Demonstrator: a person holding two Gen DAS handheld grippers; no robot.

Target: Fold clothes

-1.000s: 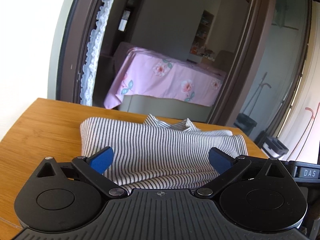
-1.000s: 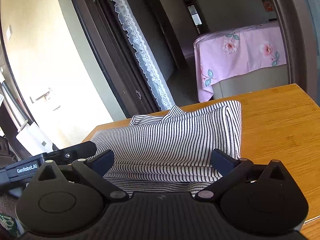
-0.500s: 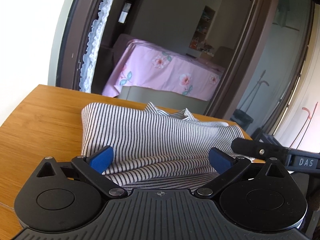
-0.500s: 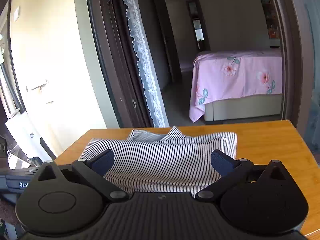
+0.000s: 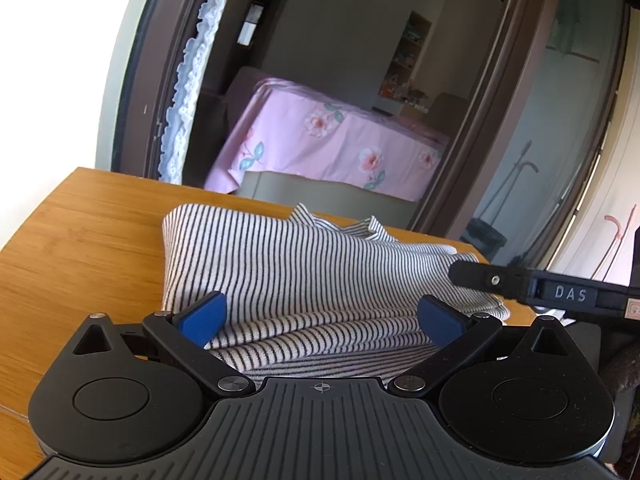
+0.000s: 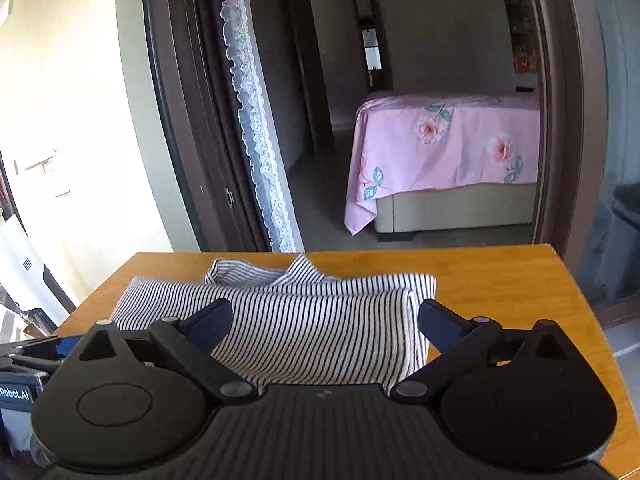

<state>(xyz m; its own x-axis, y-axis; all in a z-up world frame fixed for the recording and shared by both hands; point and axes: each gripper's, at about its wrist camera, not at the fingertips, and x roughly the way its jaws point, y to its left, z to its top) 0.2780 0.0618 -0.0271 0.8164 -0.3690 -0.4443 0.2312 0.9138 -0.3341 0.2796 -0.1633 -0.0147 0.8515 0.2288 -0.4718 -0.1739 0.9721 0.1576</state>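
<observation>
Having drawn back and risen since a second earlier, the right gripper and left gripper both hovered with fingers spread wide, holding nothing. The striped shirt lay folded on the wooden table, so the fold looked essentially finished.

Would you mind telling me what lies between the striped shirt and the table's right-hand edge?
Only bare wood. In the right wrist view, the wooden table runs uncovered from the folded striped shirt to that edge.
</observation>
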